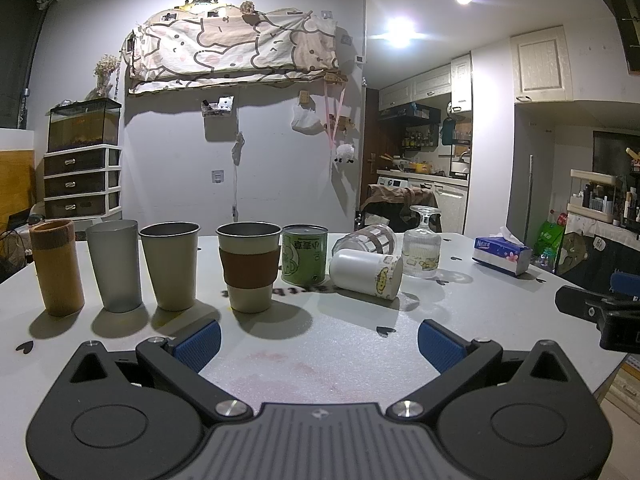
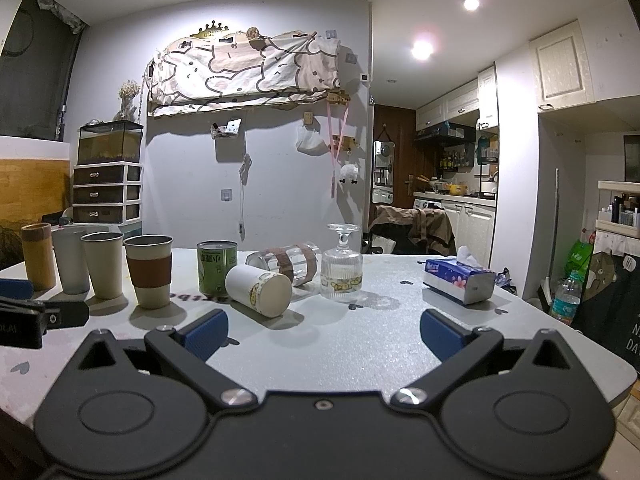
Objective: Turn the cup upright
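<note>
White cup (image 1: pixel 366 273) on its side on the surface (image 1: pixel 340 344), printed band near the end turned toward 4 o'clock in the left wrist view; in the right wrist view (image 2: pixel 258 289) same cup at about 11 o'clock of centre, flat end facing the camera. Just behind it, at 12 o'clock, clear glass with brown bands (image 1: pixel 366 240), also tipped over, nearly touching. At 9 o'clock of the cup, green can (image 1: pixel 305 255) standing upright, just beside. At 3 o'clock, stemmed glass (image 1: pixel 422 246) resting upside down, foot in the air. Farther toward 9 o'clock, a row of upright cups: sleeved cup (image 1: pixel 249 266), beige cup (image 1: pixel 170 265), grey cup (image 1: pixel 115 265), brown tube cup (image 1: pixel 57 266). Well apart at 3 o'clock, tissue box (image 1: pixel 502 255) near the surface's far edge.

Left gripper (image 1: pixel 319 346) low over the near part of the surface, jaws spread wide, nothing between the blue pads (image 1: pixel 199 343). Right gripper (image 2: pixel 324 335) likewise, jaws spread wide and pinching nothing, well short of the white cup; its tip also visible at 3 o'clock in the left wrist view.
</note>
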`<control>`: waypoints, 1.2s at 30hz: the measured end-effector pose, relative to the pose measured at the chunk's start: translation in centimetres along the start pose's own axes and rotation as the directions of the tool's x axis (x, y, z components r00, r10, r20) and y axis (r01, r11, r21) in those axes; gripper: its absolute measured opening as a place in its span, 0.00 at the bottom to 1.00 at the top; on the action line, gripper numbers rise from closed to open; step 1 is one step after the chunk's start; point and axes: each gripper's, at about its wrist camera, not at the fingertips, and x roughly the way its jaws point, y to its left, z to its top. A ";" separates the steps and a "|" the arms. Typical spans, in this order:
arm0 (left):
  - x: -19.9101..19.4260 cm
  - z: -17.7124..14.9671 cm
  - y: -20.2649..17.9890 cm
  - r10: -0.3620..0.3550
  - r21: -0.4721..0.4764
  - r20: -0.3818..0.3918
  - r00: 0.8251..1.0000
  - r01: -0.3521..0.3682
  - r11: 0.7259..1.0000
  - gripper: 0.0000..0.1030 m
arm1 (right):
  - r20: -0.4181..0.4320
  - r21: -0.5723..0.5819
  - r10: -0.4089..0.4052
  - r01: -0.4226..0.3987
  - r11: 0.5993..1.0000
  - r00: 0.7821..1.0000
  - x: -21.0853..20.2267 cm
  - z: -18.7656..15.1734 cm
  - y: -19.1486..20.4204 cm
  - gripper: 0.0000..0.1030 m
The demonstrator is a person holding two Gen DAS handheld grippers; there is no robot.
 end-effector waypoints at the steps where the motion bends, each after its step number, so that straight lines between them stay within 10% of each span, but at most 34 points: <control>1: 0.0 0.0 0.0 -0.002 0.000 -0.001 1.000 0.002 1.000 1.00 | 0.000 0.000 0.000 0.000 1.000 1.000 0.0 0.0 0.0 1.00; 22: 0.8 2.7 -1.2 -0.061 -0.019 0.062 0.996 0.063 0.998 1.00 | 0.033 -0.009 -0.010 0.010 1.000 0.999 0.4 0.9 -1.1 1.00; 36: 1.5 2.5 -1.9 -0.084 0.000 0.025 0.996 0.084 0.996 1.00 | 0.033 -0.014 0.042 -0.041 0.999 0.999 16.1 11.1 -3.9 0.99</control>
